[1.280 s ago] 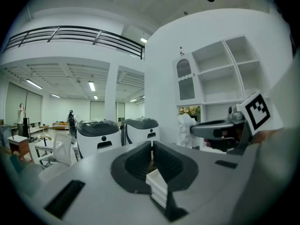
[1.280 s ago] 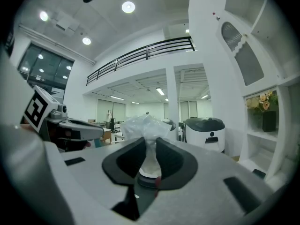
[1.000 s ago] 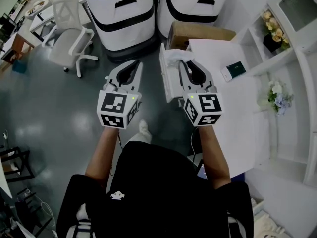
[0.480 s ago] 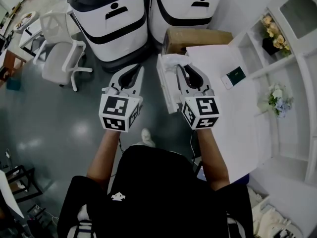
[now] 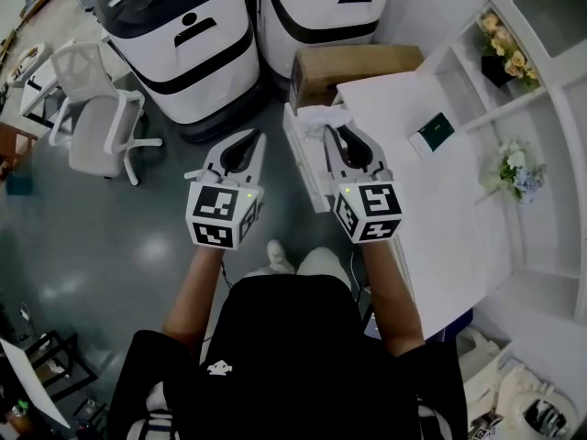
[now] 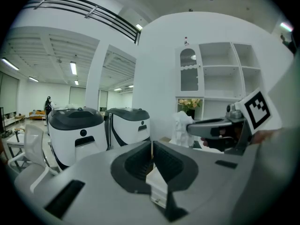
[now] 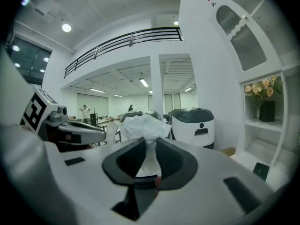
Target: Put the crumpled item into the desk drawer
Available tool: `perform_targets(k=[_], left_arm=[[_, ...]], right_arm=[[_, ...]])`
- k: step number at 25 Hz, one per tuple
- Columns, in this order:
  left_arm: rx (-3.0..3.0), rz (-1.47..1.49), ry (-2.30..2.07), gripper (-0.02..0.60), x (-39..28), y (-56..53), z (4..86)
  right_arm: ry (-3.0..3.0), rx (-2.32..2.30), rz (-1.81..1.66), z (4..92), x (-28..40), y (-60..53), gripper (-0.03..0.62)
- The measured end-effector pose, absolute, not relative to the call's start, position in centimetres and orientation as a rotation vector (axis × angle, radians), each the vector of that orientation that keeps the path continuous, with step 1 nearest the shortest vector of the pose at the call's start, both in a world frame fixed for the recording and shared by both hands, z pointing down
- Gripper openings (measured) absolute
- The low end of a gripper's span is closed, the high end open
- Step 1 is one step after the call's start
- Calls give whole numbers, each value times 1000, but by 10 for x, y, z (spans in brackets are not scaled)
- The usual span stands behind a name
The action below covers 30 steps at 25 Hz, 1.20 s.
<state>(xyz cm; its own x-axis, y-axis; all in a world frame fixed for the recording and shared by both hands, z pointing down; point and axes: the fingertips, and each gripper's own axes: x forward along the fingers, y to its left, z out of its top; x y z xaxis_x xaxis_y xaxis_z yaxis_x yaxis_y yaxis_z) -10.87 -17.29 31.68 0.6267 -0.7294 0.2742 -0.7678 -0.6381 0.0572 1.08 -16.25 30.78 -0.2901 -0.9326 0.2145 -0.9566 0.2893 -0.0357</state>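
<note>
Head view, my right gripper (image 5: 341, 143) has the crumpled item (image 5: 321, 115) at the far end of the open drawer (image 5: 299, 154); left gripper view, left gripper (image 6: 152, 149) jaws together, empty; right gripper view, jaws pinch only a thin fold, so I reckon it may slip and miss.

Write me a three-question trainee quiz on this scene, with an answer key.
1. Which gripper holds the crumpled white item? A) left gripper B) right gripper C) neither
2. True or false: the desk drawer stands pulled open.
3. Fill in: the left gripper's jaws are together, with ____ between them.

Key: 1 B. 2 True. 3 nothing.
</note>
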Motion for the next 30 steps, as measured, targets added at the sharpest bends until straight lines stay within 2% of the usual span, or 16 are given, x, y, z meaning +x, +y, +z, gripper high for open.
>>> perform_targets(k=[20,30], left_arm=[[2588,470,-1127,14,-33,-204,390],[2505,535,-1118,14,0,-226,435]], right_arm=[[-2287,1694,416,391,78,-200,62],[-2219,1569,557,461,103,-220,61]])
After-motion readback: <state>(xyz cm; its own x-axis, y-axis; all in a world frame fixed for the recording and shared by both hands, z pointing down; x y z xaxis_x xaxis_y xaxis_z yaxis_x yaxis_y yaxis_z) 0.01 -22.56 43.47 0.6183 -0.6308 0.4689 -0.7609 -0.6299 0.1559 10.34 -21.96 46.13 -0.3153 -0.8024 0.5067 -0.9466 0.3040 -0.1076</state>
